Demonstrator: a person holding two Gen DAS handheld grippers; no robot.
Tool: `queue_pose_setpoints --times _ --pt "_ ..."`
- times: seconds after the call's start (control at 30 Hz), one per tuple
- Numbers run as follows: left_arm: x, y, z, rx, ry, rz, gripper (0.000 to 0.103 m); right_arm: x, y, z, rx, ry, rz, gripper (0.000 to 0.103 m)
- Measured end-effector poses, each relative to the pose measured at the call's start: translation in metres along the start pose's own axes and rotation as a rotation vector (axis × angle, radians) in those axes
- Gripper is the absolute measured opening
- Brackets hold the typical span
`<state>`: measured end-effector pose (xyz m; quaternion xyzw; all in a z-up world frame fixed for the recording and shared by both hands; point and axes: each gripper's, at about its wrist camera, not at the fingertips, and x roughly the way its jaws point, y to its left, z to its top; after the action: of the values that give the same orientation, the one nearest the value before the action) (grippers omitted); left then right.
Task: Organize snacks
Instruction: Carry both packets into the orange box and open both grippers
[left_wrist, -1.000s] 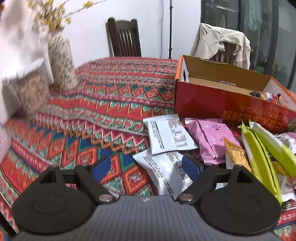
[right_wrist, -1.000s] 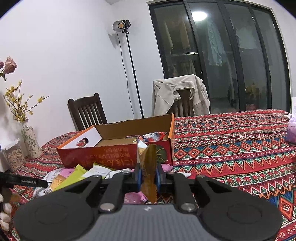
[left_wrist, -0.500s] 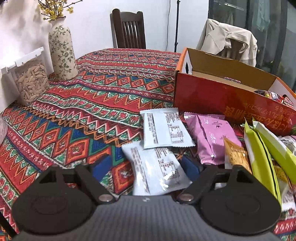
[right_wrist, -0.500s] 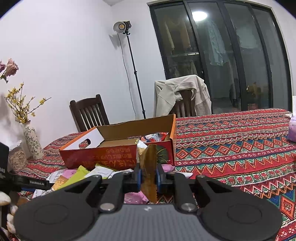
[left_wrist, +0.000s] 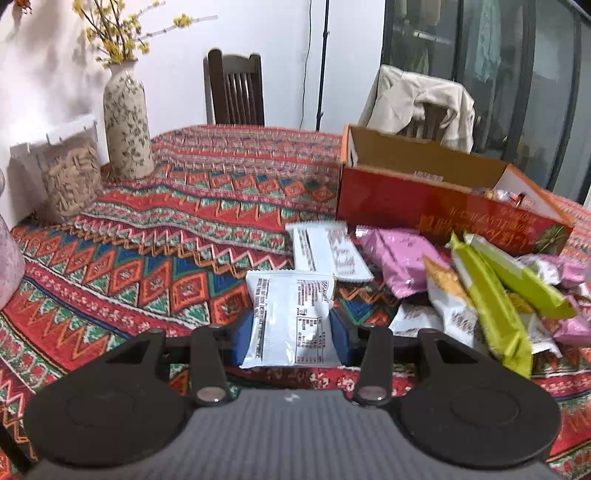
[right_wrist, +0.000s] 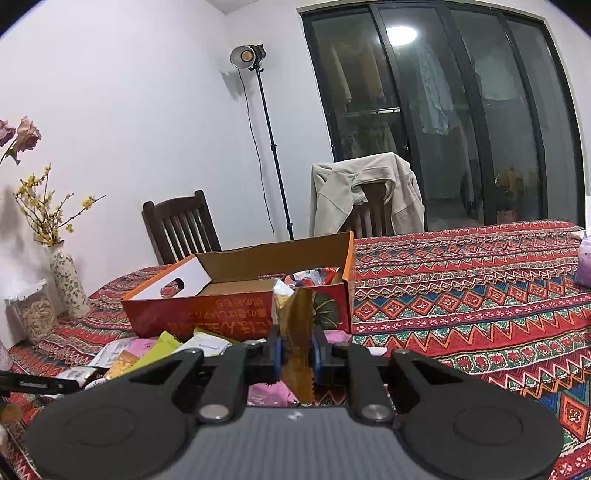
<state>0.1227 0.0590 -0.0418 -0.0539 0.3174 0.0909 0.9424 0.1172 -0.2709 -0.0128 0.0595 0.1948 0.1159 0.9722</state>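
My left gripper (left_wrist: 290, 332) is closing its jaws on a white snack packet (left_wrist: 291, 306), and both blue pads touch the packet's sides. A second white packet (left_wrist: 328, 251), a pink one (left_wrist: 399, 258) and green ones (left_wrist: 491, 295) lie in a heap to the right. Behind the heap stands an open red cardboard box (left_wrist: 424, 206) with some snacks inside. In the right wrist view, my right gripper (right_wrist: 297, 350) is shut on a golden-brown snack packet (right_wrist: 299, 321). It holds the packet upright in front of the red box (right_wrist: 221, 314).
A patterned cloth (left_wrist: 184, 229) covers the table. A flowered vase (left_wrist: 125, 122) and a clear jar of grains (left_wrist: 70, 177) stand at the far left. Behind the table are a dark wooden chair (left_wrist: 234, 92), a chair with a jacket (right_wrist: 365, 192) over it, and a lamp stand (right_wrist: 273, 147).
My left gripper slid over the near white packet and narrowed its jaws until the pads met the packet's sides; the packet now sits straight between them. The right gripper kept still with its golden packet.
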Motion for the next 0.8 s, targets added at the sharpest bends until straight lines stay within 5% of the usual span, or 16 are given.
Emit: queue_pose_setpoints --times 0.8 --pt "-0.016 -0.083 0.096 0.097 -0.221 -0.21 0.044 0.015 0.04 0.074 -0.131 -0.095 0.015 0.015"
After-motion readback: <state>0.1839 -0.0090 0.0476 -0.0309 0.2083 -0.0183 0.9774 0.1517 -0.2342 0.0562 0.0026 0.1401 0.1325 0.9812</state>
